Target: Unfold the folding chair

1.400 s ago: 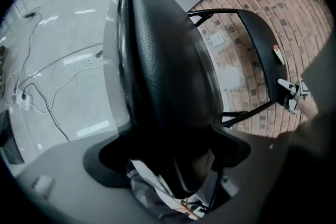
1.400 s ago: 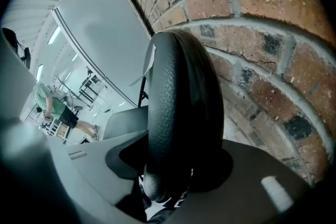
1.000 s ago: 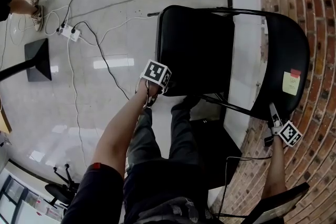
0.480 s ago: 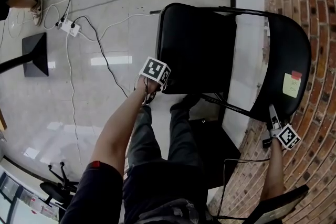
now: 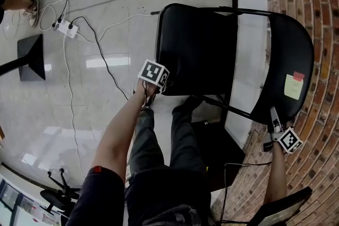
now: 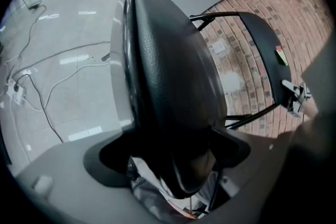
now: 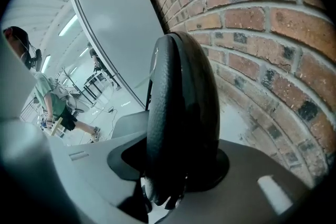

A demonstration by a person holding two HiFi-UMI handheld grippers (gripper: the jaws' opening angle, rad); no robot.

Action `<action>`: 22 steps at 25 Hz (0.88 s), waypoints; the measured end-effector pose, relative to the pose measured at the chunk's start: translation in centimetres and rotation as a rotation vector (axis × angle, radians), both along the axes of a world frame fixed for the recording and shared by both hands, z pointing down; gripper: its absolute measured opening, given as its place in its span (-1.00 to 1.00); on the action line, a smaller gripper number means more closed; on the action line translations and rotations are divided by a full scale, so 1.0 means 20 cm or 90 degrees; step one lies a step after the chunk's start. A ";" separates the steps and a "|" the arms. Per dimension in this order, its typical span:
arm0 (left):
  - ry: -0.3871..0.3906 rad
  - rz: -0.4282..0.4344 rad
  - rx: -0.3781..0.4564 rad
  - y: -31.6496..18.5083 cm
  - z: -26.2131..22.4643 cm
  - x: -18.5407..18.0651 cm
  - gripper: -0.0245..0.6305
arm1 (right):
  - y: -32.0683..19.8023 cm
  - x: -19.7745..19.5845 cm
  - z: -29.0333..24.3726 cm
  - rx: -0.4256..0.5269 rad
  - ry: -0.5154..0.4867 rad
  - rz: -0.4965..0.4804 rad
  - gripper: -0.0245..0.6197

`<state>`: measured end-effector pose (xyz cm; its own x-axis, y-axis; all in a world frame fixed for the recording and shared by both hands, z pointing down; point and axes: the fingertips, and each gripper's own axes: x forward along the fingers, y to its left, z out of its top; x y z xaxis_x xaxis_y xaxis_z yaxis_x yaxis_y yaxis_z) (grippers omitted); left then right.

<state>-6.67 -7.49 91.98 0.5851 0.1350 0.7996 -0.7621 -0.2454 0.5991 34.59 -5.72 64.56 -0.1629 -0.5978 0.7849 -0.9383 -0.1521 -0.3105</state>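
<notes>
Clamping the seat of the folding chair in the left gripper and just now closing the right gripper tighter on its backrest — standing on the floor beside the brick wall — likely risking slipping off the smooth padding or skidding the legs while spreading.

1 folding chair, 1 yellow sticky note; 1 white power strip, 1 black stand base

Lab-like workspace — glossy tiled floor, brick wall, cabled power strip
</notes>
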 end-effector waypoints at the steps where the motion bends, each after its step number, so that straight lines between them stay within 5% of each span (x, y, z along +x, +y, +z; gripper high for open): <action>1: 0.001 -0.005 0.003 0.00 0.01 -0.01 0.48 | 0.00 -0.01 0.00 -0.005 0.008 0.003 -0.41; 22: -0.013 -0.031 0.036 -0.06 0.17 -0.22 0.48 | 0.00 -0.34 -0.01 0.006 0.025 0.001 -0.49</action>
<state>-11.14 -8.77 95.41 0.5738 0.0614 0.8167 -0.7857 -0.2402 0.5700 27.82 -5.76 64.29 -0.1308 -0.6055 0.7850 -0.9496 -0.1512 -0.2748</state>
